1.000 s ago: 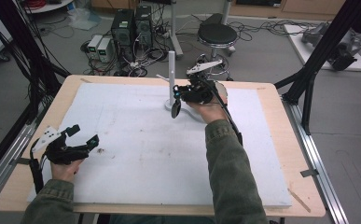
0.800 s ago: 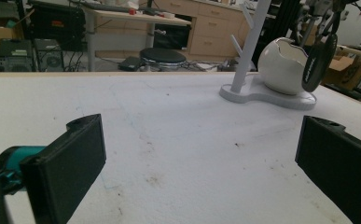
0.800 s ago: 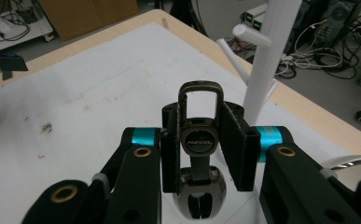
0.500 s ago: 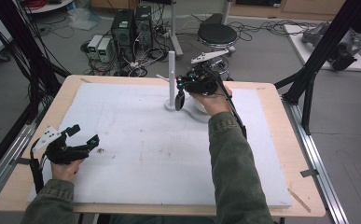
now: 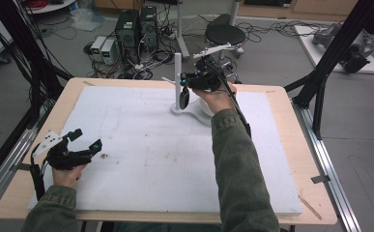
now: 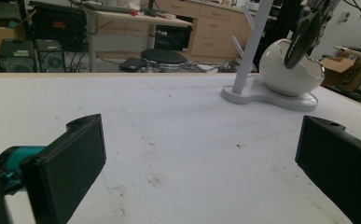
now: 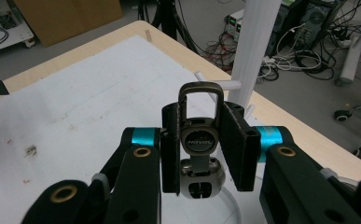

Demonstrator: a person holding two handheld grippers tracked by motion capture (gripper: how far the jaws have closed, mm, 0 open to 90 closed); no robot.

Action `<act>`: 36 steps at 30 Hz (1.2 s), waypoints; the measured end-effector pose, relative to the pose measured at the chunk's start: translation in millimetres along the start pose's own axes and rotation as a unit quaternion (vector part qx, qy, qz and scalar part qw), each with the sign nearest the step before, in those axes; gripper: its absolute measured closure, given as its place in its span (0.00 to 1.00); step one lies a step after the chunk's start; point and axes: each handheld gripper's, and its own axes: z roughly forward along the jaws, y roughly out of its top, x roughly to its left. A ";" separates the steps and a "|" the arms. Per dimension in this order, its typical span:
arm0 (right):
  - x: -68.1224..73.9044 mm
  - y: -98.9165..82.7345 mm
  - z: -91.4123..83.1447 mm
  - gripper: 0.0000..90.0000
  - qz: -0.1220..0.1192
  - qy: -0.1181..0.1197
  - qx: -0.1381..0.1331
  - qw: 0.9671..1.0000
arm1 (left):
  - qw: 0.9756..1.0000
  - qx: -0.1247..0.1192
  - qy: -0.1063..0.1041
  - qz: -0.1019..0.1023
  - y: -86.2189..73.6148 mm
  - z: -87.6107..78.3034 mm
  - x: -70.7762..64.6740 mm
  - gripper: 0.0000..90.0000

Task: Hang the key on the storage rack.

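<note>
- High view: the right gripper [image 5: 188, 86] is clamped on a dark metal ladle [image 5: 184, 98], which hangs bowl-down just beside the white peg stand [image 5: 177, 79], at about 9 o'clock from the white bowl [image 5: 205, 107]. The left gripper [image 5: 84, 142] rests on the white mat [image 5: 141, 145] at 8 o'clock, jaws apart, holding nothing.
- Left gripper view: jaws wide apart over bare mat; stand, bowl [image 6: 288, 70] and hanging ladle [image 6: 301, 37] lie at 1 o'clock.
- Right gripper view: the pads grip the ladle [image 7: 200, 140] handle below its hanging loop; a stand peg [image 7: 225, 85] sits just beyond the loop at 12 o'clock.
- Step judged: hanging the ladle. The next move calls for aligning the loop with the peg, then threading it on before release.
</note>
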 end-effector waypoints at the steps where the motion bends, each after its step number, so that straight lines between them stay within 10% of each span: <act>1: 0.7 1.2 1.1 0.78 0.001 -0.002 0.004 1.000 | 1.000 0.000 0.000 0.000 0.1 -0.2 0.5 0.02; 31: 2.5 10.9 37.6 0.77 0.001 -0.047 0.046 0.998 | 1.000 -0.009 0.006 -0.007 0.9 -4.5 4.3 0.02; 36: 4.9 10.5 35.9 0.60 -0.002 -0.033 0.046 0.998 | 1.000 -0.009 0.007 -0.007 0.4 -4.8 4.8 0.02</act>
